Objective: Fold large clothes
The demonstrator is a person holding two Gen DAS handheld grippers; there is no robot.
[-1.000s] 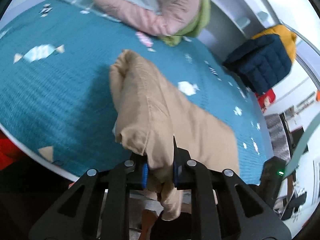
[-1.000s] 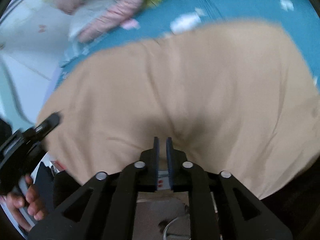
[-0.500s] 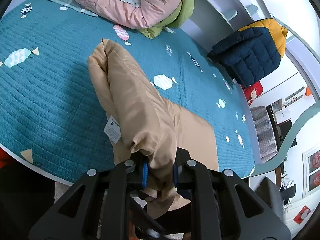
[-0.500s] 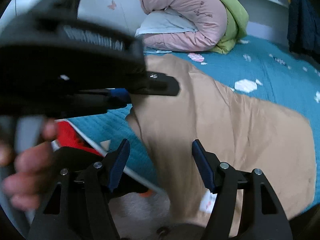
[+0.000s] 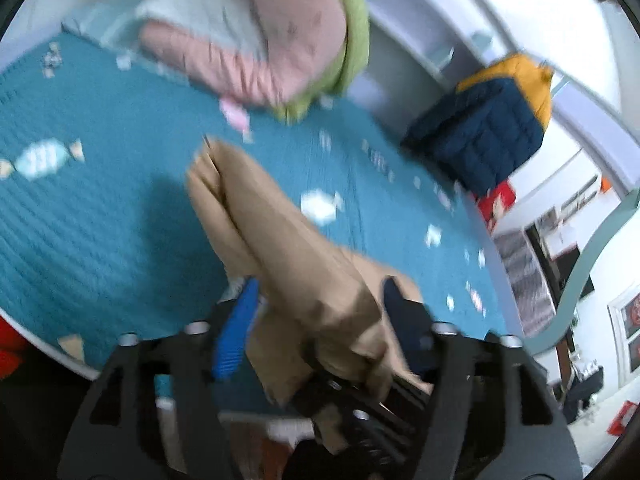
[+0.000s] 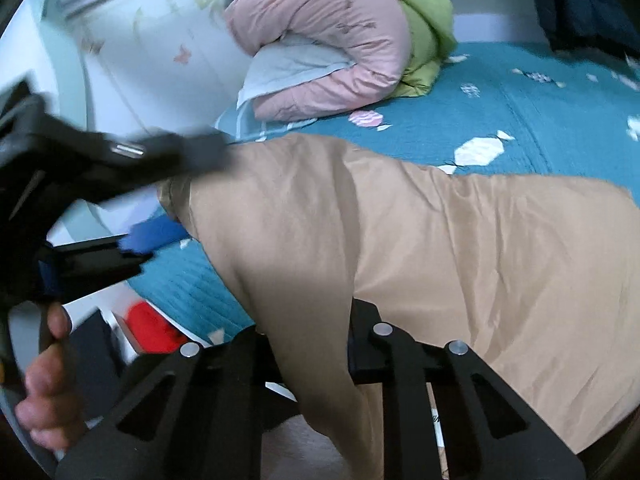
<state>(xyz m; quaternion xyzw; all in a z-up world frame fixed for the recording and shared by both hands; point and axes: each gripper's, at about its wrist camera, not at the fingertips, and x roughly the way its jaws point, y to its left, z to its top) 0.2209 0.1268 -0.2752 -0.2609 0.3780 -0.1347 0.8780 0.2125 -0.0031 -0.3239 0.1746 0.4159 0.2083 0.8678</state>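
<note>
The tan garment (image 6: 460, 248) lies spread on the teal bedspread (image 5: 88, 216), its bunched edge between the parted fingers of the left gripper (image 5: 316, 312) and clamped in the right gripper (image 6: 312, 336), a rolled pink quilt (image 6: 332, 48) beyond.

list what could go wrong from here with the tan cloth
1. The left gripper is open with the cloth only draped between its fingers, so the right gripper alone holds it; that bunched end may drop.
2. Part of the cloth hangs past the edge of the bed, so its weight could drag the rest off.
3. The cloth is bunched in the left wrist view, so creases could get folded in.
</note>
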